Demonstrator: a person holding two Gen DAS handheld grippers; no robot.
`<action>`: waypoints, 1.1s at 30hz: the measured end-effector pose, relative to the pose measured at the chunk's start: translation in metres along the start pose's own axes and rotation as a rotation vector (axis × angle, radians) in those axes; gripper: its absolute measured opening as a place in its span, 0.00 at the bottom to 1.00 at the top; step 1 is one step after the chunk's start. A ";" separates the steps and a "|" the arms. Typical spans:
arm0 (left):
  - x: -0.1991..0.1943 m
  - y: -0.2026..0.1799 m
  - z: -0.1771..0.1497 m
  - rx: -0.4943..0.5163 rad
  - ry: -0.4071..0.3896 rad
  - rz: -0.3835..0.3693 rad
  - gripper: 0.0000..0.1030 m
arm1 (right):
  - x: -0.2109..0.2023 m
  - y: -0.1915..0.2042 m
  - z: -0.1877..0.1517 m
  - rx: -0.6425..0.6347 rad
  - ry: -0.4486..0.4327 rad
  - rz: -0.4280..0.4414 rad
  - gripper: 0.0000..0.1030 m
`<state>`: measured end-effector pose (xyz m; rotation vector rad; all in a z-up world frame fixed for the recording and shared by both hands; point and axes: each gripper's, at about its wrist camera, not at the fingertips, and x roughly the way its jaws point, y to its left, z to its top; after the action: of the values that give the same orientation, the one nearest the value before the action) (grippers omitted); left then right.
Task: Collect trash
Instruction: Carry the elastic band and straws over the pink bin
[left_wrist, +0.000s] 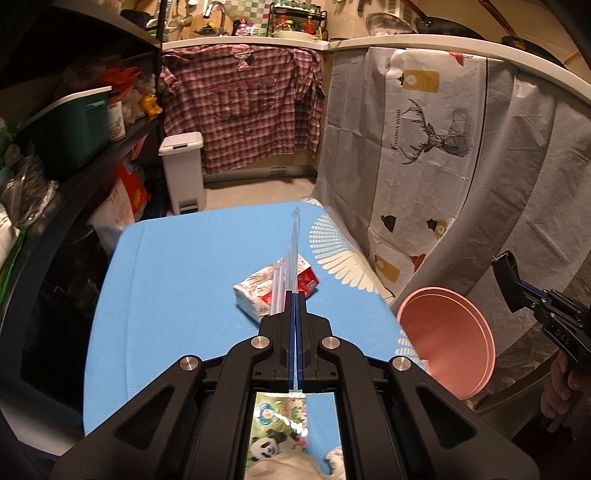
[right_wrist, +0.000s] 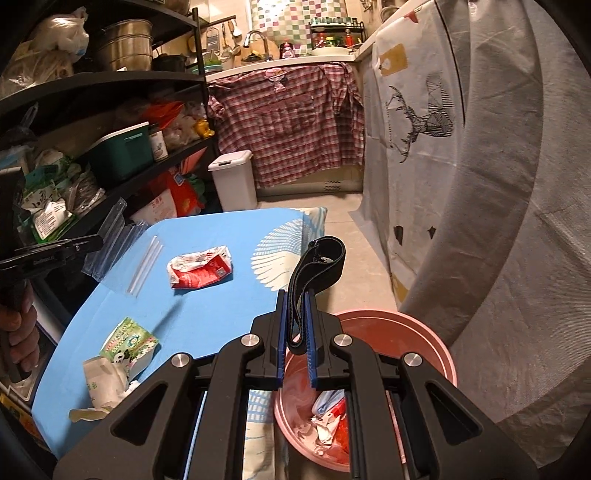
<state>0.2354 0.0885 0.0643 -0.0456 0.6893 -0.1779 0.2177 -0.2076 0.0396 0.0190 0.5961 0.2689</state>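
My left gripper (left_wrist: 295, 295) is shut on a clear plastic wrapper (left_wrist: 293, 251) that sticks up past its fingertips, above the blue table (left_wrist: 166, 295). A crumpled red and white packet (left_wrist: 266, 288) lies beyond it. The right wrist view shows that left gripper (right_wrist: 92, 242) with the clear wrapper (right_wrist: 110, 243) at the table's left edge. My right gripper (right_wrist: 296, 295) is shut on a black strap loop (right_wrist: 321, 258), over the pink basin (right_wrist: 424, 328) that holds crumpled trash (right_wrist: 328, 417). On the blue table (right_wrist: 221, 306) lie the red packet (right_wrist: 199, 271), a green panda packet (right_wrist: 129, 341) and a white paper wrapper (right_wrist: 103, 380).
A white pedal bin (left_wrist: 183, 166) stands on the floor past the table. Loaded black shelves (right_wrist: 110, 110) run along the left. A printed cloth (left_wrist: 424, 129) hangs on the right, close to the pink basin (left_wrist: 443, 332). The right gripper (left_wrist: 517, 291) shows at the right edge.
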 end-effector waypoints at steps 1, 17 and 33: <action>0.001 -0.002 0.000 0.002 0.000 -0.005 0.00 | 0.000 -0.001 0.000 0.002 -0.001 -0.001 0.09; 0.023 -0.038 0.007 0.050 0.013 -0.065 0.00 | 0.004 -0.015 -0.002 0.012 0.006 -0.041 0.09; 0.043 -0.072 0.002 0.116 0.043 -0.109 0.00 | 0.010 -0.034 -0.004 0.050 0.029 -0.072 0.09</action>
<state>0.2588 0.0100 0.0457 0.0323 0.7187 -0.3245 0.2323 -0.2382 0.0275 0.0423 0.6313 0.1848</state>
